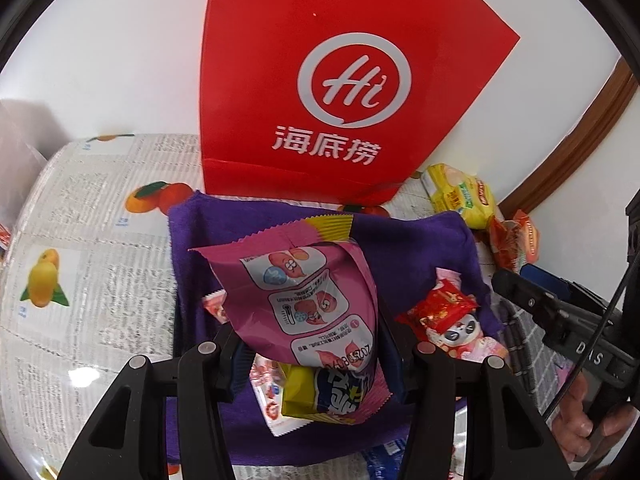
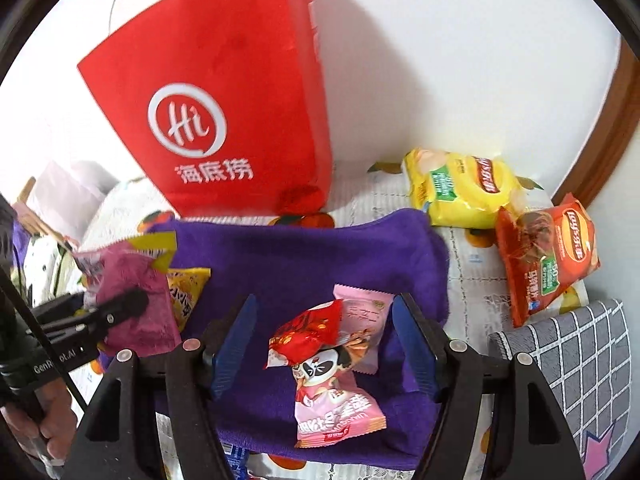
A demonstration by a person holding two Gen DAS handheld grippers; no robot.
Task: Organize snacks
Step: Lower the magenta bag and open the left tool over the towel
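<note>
Here, line by line:
Left gripper (image 1: 316, 356): clamped on a pink snack packet (image 1: 316, 304), lifted over the purple cloth (image 1: 416, 248) — a yellow packet (image 1: 298, 394) sits just under it.
Right gripper (image 2: 324, 340): jaws wide, gripping nothing — panda snack packet (image 2: 332, 396) lies between them on the cloth, a red packet (image 2: 308, 334) atop it.
Far side: red paper bag (image 2: 224, 92) upright.
Right: yellow chip bag (image 2: 464, 192), orange chip bag (image 2: 544, 260).

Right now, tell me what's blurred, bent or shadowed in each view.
Left wrist: red bag fans out and the table edge curves from fisheye; pink packet is sharp. Right wrist: pink packet is smeared; red bag casts a soft shadow on the wall.
</note>
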